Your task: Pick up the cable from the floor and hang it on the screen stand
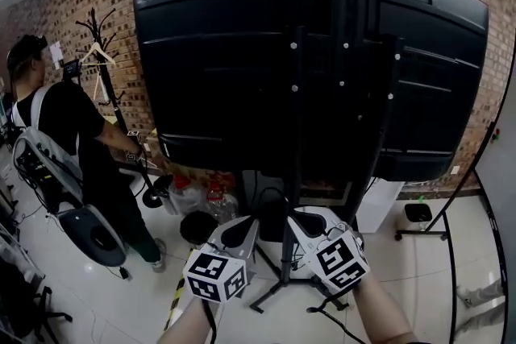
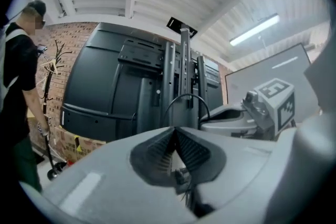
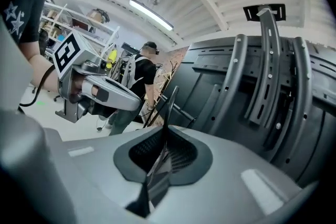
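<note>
The thin black cable (image 1: 271,191) arcs between my two grippers in front of the screen stand (image 1: 295,133), which carries a large black screen (image 1: 226,52) seen from behind. My left gripper (image 1: 239,232) is shut on one part of the cable (image 2: 181,174), and the loop (image 2: 186,96) rises ahead of its jaws. My right gripper (image 1: 301,223) is shut on the cable (image 3: 164,148), whose stiff end sticks up past the jaws. A further length of cable (image 1: 324,310) trails down to the floor. Each gripper shows in the other's view: the right gripper (image 2: 247,113) and the left gripper (image 3: 94,89).
A person (image 1: 56,125) in black stands at the left beside a coat rack (image 1: 101,60). Bottles and bags (image 1: 214,197) lie at the stand's foot, with a white cabinet (image 1: 379,205) to the right. The stand's legs (image 1: 282,286) spread over the tiled floor. A brick wall is behind.
</note>
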{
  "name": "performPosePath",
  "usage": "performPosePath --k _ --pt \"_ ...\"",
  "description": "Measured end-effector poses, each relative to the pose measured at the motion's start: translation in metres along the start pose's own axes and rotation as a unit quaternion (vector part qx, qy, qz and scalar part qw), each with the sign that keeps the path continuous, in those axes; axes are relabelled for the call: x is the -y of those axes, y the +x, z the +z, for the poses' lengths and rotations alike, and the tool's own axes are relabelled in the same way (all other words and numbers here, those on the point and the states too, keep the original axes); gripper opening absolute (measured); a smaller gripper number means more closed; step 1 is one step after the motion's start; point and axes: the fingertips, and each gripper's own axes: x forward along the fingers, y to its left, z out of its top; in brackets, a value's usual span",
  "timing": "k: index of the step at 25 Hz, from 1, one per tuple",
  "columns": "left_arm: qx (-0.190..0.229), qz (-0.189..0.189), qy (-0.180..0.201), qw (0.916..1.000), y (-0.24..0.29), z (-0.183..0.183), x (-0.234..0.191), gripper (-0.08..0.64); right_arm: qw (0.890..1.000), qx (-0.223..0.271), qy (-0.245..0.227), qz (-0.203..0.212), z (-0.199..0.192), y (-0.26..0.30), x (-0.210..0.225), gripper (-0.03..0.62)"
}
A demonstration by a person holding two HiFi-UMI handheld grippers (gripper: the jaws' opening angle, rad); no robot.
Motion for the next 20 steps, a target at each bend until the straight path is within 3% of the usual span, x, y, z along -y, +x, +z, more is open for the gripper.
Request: performPosePath --k 3,9,20 --pt "0.015 -0.016 0.01 0.9997 0.009 0.03 0.005 0.005 1.0 0.025 -0.003 -0.013 0.026 -0.001 0.021 0.025" --pt "0.054 -0.028 0.075 0.9953 0.039 0.097 -0.007 0.005 0.996 0.044 -0.028 -0.07 0.087 0.007 0.085 0.026" --pt "0.115 -0.054 0.107 0.986 0.097 0.195 -0.029 0.005 0.988 0.054 -0.024 -0.145 0.168 0.013 0.203 0.028"
